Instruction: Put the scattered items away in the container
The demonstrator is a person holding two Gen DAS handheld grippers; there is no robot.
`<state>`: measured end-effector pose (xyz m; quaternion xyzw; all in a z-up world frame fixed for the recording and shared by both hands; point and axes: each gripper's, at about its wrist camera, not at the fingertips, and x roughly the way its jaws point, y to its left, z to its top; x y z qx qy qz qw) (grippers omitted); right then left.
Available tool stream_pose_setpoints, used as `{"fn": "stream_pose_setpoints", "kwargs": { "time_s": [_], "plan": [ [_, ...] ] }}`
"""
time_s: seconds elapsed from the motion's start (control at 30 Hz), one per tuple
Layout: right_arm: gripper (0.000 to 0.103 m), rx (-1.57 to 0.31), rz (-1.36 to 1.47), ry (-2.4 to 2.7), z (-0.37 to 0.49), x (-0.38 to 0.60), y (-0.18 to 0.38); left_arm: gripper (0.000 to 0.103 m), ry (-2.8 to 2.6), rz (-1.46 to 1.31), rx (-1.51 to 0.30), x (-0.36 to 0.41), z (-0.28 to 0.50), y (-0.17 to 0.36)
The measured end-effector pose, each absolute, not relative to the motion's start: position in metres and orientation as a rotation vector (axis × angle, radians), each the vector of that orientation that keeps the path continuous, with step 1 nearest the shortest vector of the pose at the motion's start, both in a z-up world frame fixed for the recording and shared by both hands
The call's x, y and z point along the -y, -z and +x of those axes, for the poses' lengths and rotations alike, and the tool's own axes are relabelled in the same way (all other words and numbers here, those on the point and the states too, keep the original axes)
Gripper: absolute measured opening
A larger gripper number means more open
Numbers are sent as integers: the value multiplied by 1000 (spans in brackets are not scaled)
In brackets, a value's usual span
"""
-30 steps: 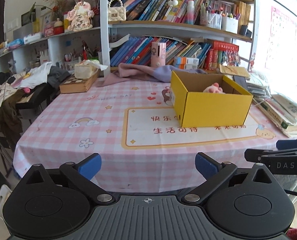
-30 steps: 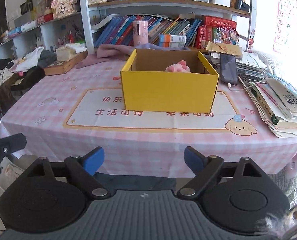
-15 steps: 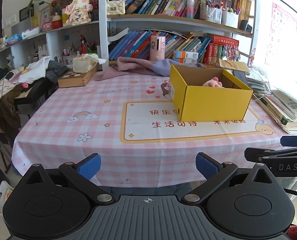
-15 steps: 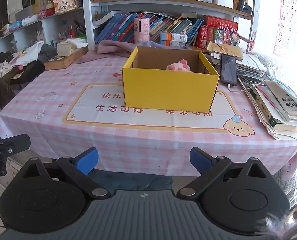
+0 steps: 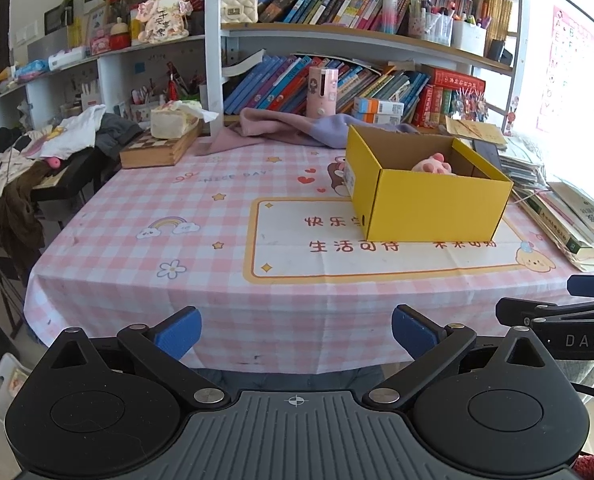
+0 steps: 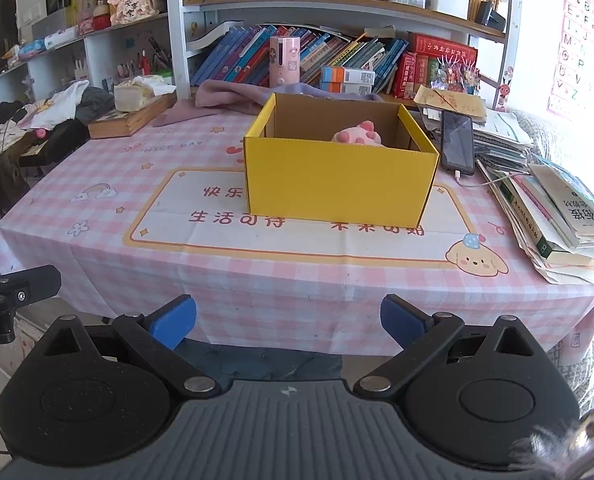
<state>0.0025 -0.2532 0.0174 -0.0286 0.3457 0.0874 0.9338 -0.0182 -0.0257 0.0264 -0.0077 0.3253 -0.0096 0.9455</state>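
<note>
Grippers, left and right, I held spread apart and empty; pink toy lay inside yellow box.

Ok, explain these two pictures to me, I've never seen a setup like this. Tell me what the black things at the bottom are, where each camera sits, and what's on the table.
There is no robot here. A person holds a two-finger gripper in each hand, and a wide-angle camera on each one looks forward along its fingers. One picture comes from the left gripper, the other from the right gripper. The black shapes with blue pads are those fingers. Both stand open and hold nothing, back from the table edge. On the pink checked tablecloth sits a yellow box with a pink plush toy inside. A phone and stacked books lie to its right.
</note>
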Motion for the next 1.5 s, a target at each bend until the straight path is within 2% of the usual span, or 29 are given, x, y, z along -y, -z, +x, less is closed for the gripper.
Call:
{"fn": "stream_pose_setpoints", "kwargs": {
  "time_s": [1.5],
  "plan": [
    [102,-720,-60,-165,6,245,-16,103,37,-37,-688,24,-10,-23]
  ]
}}
